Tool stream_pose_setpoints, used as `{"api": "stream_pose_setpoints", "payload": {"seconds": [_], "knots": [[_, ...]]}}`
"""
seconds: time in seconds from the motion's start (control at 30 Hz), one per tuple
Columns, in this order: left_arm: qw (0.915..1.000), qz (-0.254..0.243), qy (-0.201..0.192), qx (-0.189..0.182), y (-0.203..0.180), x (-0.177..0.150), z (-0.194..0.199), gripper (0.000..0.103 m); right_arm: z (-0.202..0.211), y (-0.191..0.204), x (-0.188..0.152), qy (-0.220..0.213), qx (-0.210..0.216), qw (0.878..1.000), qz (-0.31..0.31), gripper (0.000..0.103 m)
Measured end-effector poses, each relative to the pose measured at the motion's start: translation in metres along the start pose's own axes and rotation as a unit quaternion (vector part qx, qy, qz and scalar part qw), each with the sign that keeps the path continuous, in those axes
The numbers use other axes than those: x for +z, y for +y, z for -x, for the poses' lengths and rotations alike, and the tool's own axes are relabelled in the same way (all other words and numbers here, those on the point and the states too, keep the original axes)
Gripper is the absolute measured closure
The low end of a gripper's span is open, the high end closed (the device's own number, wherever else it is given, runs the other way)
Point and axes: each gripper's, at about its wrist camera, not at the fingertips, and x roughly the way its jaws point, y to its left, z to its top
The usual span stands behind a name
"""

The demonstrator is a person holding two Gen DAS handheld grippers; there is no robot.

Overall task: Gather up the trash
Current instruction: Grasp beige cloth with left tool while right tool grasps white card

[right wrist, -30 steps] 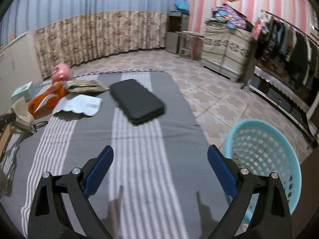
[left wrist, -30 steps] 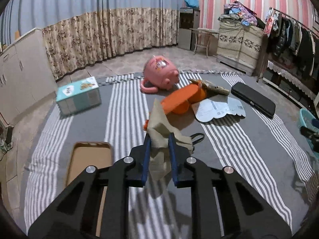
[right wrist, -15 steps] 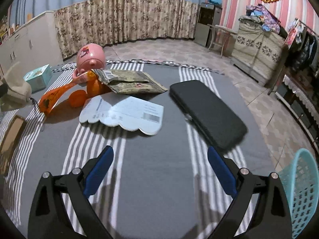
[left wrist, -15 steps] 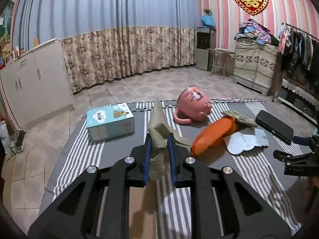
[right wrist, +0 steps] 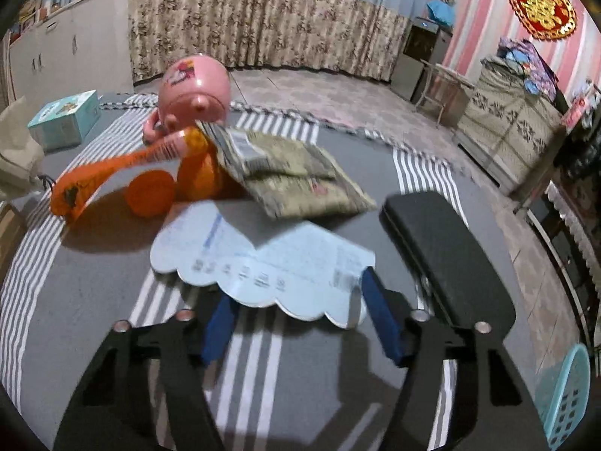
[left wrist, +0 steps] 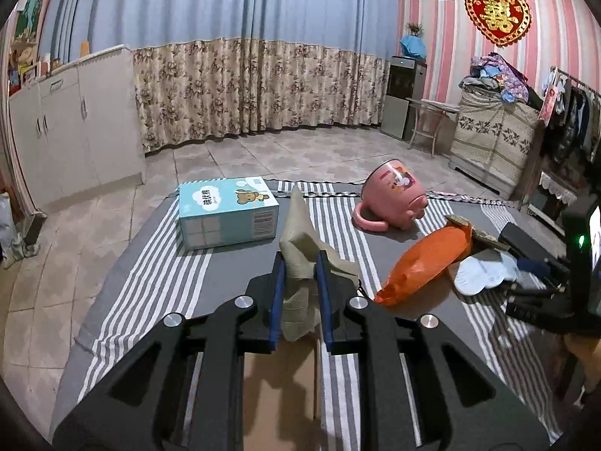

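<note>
My left gripper (left wrist: 299,263) is shut on a crumpled beige paper bag (left wrist: 300,240) and holds it above the striped mat. My right gripper (right wrist: 296,300) is open, its fingers either side of the near edge of a light blue scalloped paper sheet (right wrist: 263,263). An orange snack wrapper (right wrist: 124,165) and an olive foil packet (right wrist: 293,173) lie beyond the sheet. The wrapper also shows in the left wrist view (left wrist: 424,263). A turquoise mesh basket (right wrist: 563,402) stands at the lower right.
A pink mug (left wrist: 394,195) lies on its side at the mat's far edge. A teal tissue box (left wrist: 225,214) stands on the left. A black case (right wrist: 443,255) lies right of the sheet. A brown cardboard piece (left wrist: 278,394) lies under my left gripper.
My left gripper has lifted and tilted up with the bag. My right gripper has swung left from the basket, dropped to the blue sheet and narrowed its opening.
</note>
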Motion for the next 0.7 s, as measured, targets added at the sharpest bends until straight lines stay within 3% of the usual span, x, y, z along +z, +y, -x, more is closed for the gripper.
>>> {"api": "stream_pose_setpoints", "payload": {"seconds": [0.23,0.37,0.47,0.7], "knots": [[0.9999,-0.012,-0.010,0.002,-0.006,-0.003,0.002,0.088,0.011,0.002,0.009,-0.024,0.029,0.999,-0.003,0.084],[0.9999,-0.005,-0.012,0.001,-0.005,-0.002,0.007,0.088,0.021,-0.005,0.008,-0.033,0.032,0.999,-0.001,0.094],[0.9997,-0.012,-0.019,0.007,-0.010,-0.001,0.017,0.088,0.035,-0.017,0.005,-0.040,0.041,0.998,-0.010,0.102],[0.9993,-0.026,-0.027,-0.004,-0.031,0.002,0.046,0.088,0.077,-0.056,-0.019,-0.059,0.052,0.996,-0.048,0.102]]}}
